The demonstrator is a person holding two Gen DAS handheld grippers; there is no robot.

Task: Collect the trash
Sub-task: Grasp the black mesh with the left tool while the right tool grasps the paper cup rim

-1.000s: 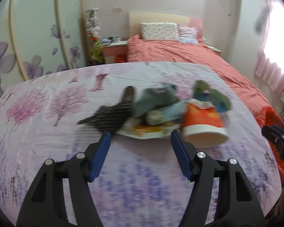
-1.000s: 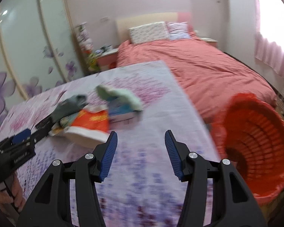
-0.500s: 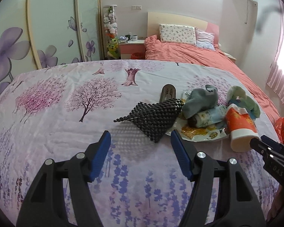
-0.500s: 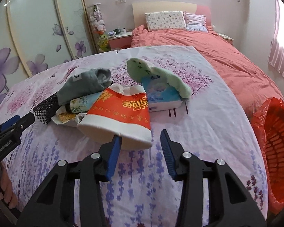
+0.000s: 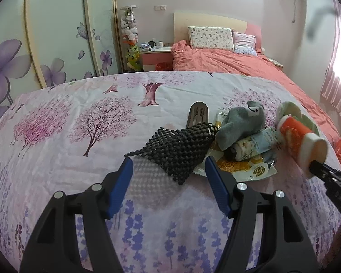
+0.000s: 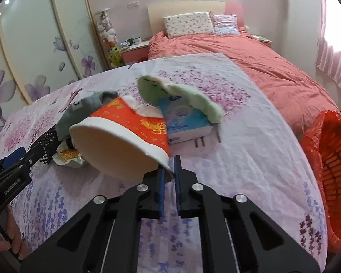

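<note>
Trash first: my right claw (image 6: 168, 173) is clamped on the rim of the red paper cup (image 6: 122, 134), holding it tilted just above the counter (image 6: 250, 141), ready, I judge, for the red bin (image 6: 329, 159) off to its right. My left claw (image 5: 168, 173) hangs apart before the black mesh mat (image 5: 177, 145), beyond which lies the snack wrapper (image 5: 254, 170).

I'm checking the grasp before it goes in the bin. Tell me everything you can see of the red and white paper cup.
The red and white paper cup looks like thin paper: red wall with gold print, white band at the rim, plain cream inside. It is tipped on its side, mouth toward the camera, apparently lifted off the floral bedsheet. The right hand-held gripper is shut on its rim, one finger inside, one outside. Its base points toward the grey sock.
</note>
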